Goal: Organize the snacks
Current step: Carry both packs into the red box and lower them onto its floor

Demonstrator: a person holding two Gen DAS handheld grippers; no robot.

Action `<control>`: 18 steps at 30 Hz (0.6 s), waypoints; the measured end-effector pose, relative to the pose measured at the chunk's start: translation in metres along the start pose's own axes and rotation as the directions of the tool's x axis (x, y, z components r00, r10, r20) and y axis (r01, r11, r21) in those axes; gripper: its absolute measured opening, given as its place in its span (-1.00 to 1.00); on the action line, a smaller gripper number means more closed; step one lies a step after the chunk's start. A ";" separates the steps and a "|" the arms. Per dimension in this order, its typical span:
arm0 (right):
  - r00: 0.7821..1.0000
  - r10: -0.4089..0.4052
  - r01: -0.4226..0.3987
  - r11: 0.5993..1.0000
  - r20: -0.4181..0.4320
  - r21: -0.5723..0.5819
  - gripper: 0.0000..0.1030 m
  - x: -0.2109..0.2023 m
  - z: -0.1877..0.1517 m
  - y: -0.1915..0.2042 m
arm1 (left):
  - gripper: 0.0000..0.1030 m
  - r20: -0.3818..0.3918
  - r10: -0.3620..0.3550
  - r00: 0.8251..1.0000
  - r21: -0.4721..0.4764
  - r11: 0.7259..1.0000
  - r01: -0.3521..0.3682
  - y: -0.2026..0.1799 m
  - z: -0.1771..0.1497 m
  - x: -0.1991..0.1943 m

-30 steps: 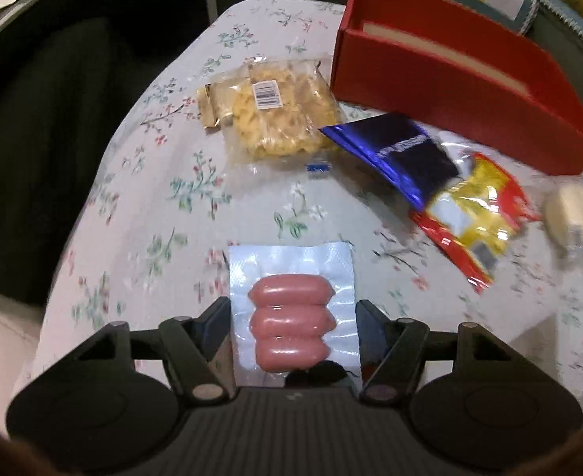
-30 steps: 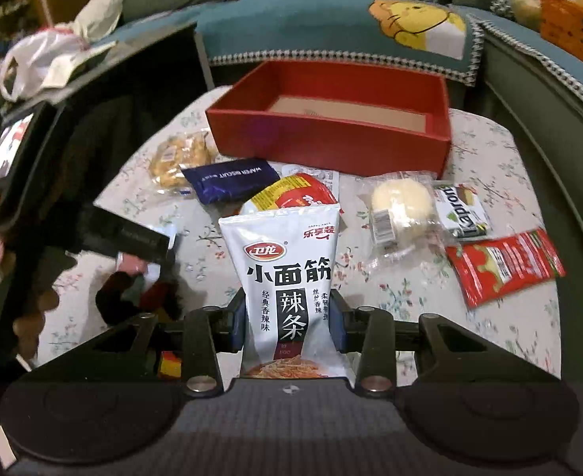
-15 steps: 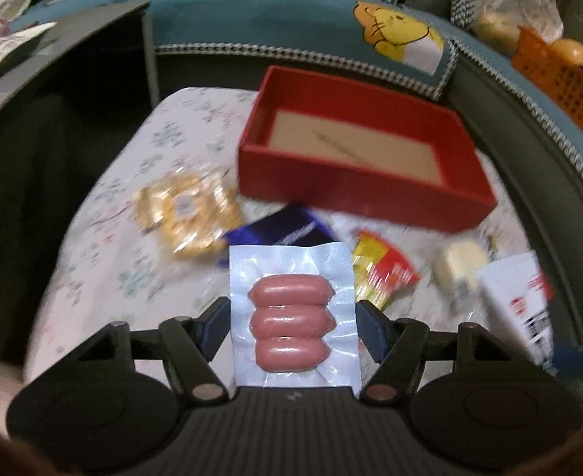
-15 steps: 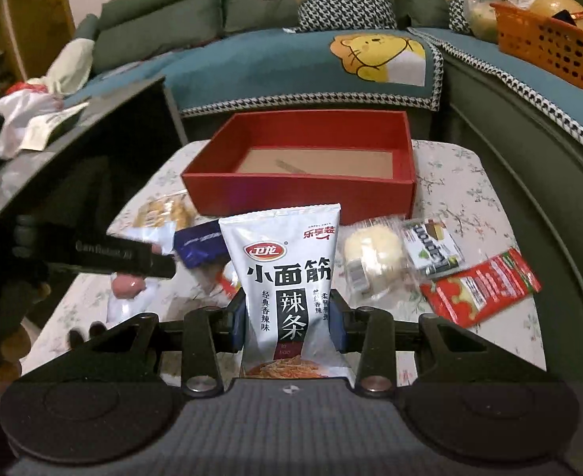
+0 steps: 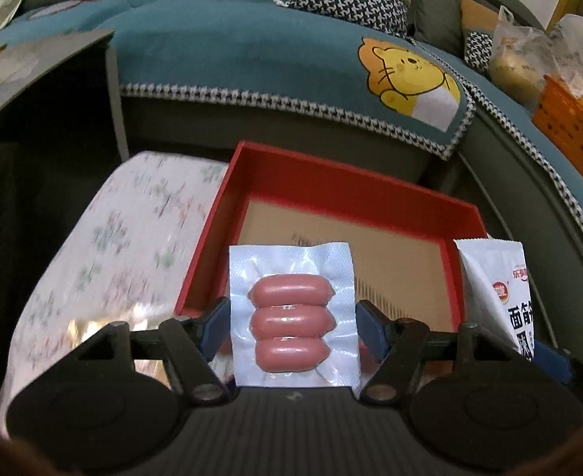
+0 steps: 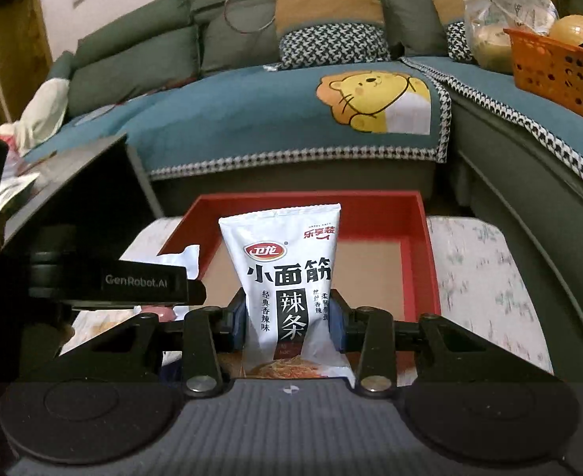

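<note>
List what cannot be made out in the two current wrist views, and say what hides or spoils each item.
- Lower end of the sausage pack: left wrist view, covered by the left gripper body.
- White snack bag: left wrist view, cut off by the right edge.
- Red box floor: right wrist view, partly hidden behind the bag and right gripper.
- Tablecloth pattern: left wrist view, motion-blurred.

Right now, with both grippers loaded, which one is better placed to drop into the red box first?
Left, probably. The left gripper holds the vacuum-sealed sausage pack already over the near part of the red cardboard box. The right gripper holds the white spicy-strip pouch nearer the front wall.
</note>
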State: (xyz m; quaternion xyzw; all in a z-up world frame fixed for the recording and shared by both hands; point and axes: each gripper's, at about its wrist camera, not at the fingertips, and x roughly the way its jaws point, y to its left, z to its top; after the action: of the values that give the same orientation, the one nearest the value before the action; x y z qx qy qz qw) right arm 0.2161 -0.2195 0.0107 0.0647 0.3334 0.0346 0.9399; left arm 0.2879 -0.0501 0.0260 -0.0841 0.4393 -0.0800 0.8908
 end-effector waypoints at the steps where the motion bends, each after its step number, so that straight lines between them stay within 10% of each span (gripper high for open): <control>1: 1.000 -0.002 0.002 1.000 0.001 0.004 -0.09 0.007 0.003 -0.002 | 0.37 0.004 0.003 1.000 0.006 1.000 -0.003 -0.003 0.004 0.005; 18: 0.999 -0.029 0.031 0.998 -0.039 0.047 -0.09 0.084 0.004 -0.026 | 0.37 -0.035 0.085 0.996 0.054 0.995 -0.083 -0.016 0.009 0.082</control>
State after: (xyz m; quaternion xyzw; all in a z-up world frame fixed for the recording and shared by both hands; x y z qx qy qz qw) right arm 0.2845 -0.2365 -0.0424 0.0812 0.3531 0.0138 0.9320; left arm 0.3433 -0.0828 -0.0286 -0.0405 0.4565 -0.0556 0.8870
